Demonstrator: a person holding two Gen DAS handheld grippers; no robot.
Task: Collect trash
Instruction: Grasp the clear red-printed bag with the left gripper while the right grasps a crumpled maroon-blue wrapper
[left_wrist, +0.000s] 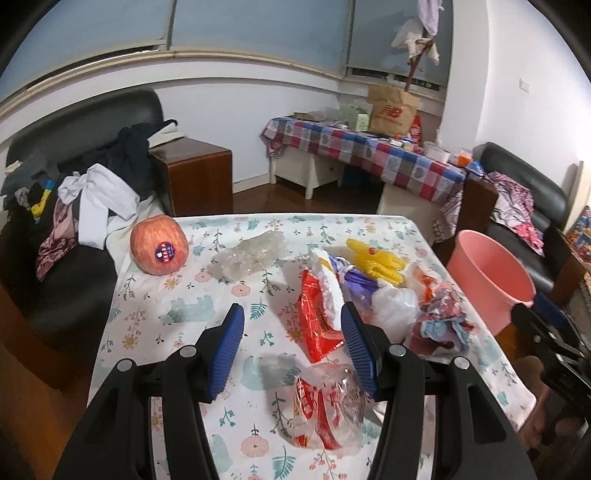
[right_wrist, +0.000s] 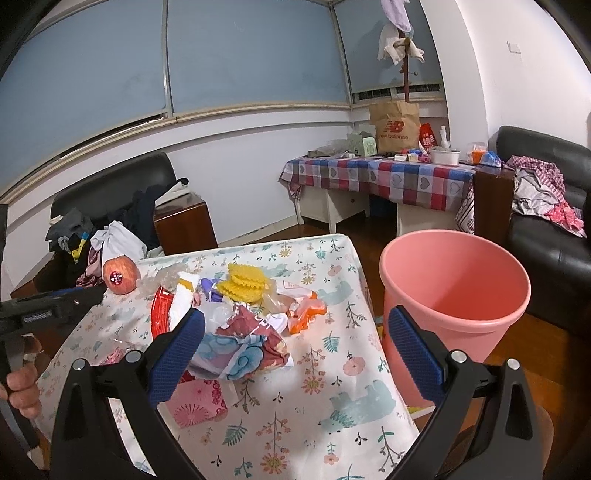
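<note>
A heap of trash lies on the floral-cloth table (left_wrist: 147, 332): a red wrapper (left_wrist: 316, 325), white foam netting (left_wrist: 328, 291), a yellow wrapper (left_wrist: 376, 262), clear plastic (left_wrist: 251, 254) and a crumpled cloud-print paper (right_wrist: 243, 350). My left gripper (left_wrist: 291, 314) hangs open over the table; the red wrapper lies by its right pad, unpressed. A clear-and-red bag (left_wrist: 325, 406) lies below its jaws. My right gripper (right_wrist: 295, 317) is open wide above the crumpled paper. A pink bucket (right_wrist: 443, 332) stands on the floor beside the table's right edge.
An apple (left_wrist: 159, 249) with a sticker sits at the table's far left corner. A black sofa (left_wrist: 55, 280) piled with clothes stands to the left. Behind are a checked-cloth table (right_wrist: 388, 181) and a black armchair (right_wrist: 546, 251). A hand (right_wrist: 22, 384) holds the left gripper's handle.
</note>
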